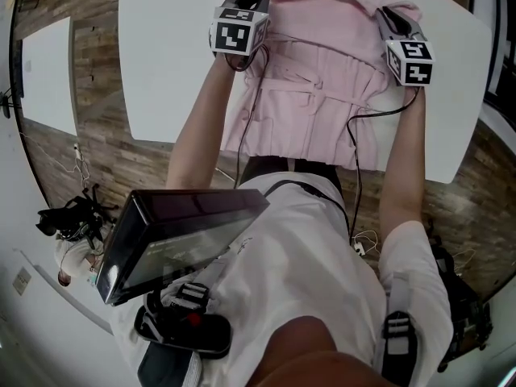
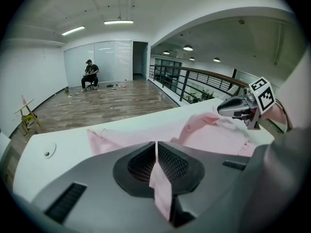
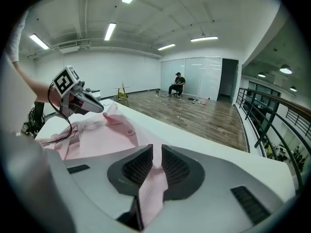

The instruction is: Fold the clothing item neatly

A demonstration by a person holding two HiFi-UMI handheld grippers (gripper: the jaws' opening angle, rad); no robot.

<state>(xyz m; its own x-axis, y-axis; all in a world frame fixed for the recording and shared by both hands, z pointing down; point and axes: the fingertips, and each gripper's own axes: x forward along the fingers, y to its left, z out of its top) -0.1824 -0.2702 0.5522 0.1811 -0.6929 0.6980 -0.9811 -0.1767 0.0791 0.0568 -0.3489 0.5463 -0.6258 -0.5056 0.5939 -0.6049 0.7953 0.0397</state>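
Pink garment [image 1: 310, 87] lies spread on the white table [image 1: 161, 79], its far edge up at both claws. The left gripper [image 2: 156, 149] is clamped tight on a fold of the pink cloth, which trails back under its jaws. The right gripper [image 3: 156, 154] has its jaws narrowly apart, a strip of the same cloth lying loose in the gap. The rest of the cloth lies between the two claws.

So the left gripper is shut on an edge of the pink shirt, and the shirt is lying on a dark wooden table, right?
Not quite: the table is white, not dark wood. The wood is the floor around it, as the head view shows. The rest holds: the left gripper is shut on an edge of the pink shirt, which lies on that table.
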